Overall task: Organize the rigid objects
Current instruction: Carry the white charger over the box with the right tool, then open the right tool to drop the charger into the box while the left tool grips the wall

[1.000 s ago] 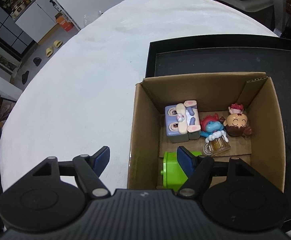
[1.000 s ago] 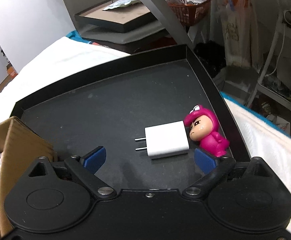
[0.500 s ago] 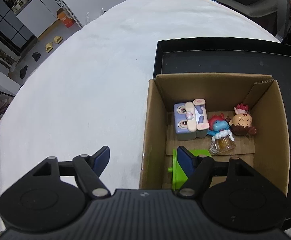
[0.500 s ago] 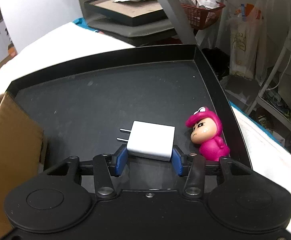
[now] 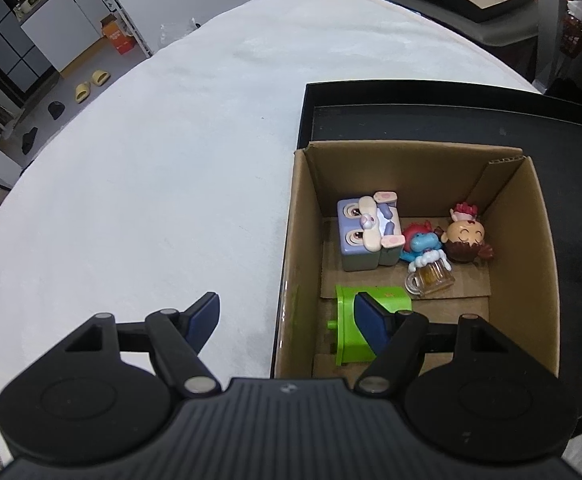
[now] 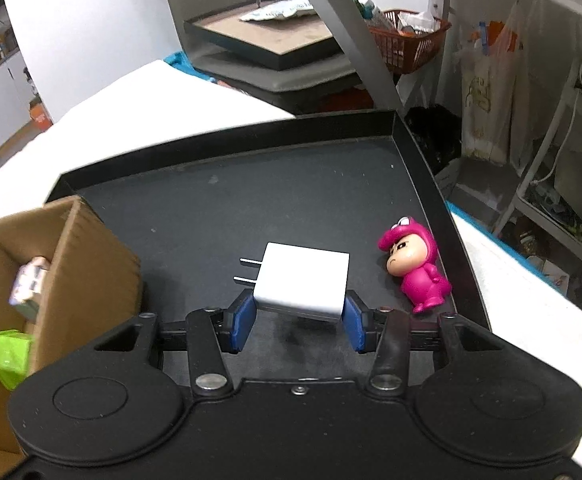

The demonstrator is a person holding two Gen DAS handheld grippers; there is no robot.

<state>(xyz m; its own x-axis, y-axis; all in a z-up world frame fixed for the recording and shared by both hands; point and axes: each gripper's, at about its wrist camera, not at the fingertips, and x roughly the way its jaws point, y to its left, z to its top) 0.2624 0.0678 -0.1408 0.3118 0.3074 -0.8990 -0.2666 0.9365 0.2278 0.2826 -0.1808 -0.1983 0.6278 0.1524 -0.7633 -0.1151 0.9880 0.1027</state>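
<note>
My right gripper (image 6: 299,318) is shut on a white plug charger (image 6: 303,280), held a little above the black tray (image 6: 251,200) with its prongs pointing left. A pink hooded figure (image 6: 415,272) lies on the tray just right of it. My left gripper (image 5: 287,312) hangs open above the left wall of a cardboard box (image 5: 411,168), one finger outside and one over the inside. The box holds a purple-grey block figure (image 5: 367,236), a blue figure with a beer mug (image 5: 423,248), a brown-haired figure (image 5: 467,238) and a green block (image 5: 347,332).
The box (image 6: 91,264) stands on the tray's left part, and the tray sits on a white cloth-covered table (image 5: 151,180). Behind the table are stacked dark trays (image 6: 267,40), a slanted metal post (image 6: 355,40) and an orange basket (image 6: 407,40).
The right gripper's jaws closed on the white charger and lifted it off the tray. The left gripper drifted a little, so the box sits further right in its view.
</note>
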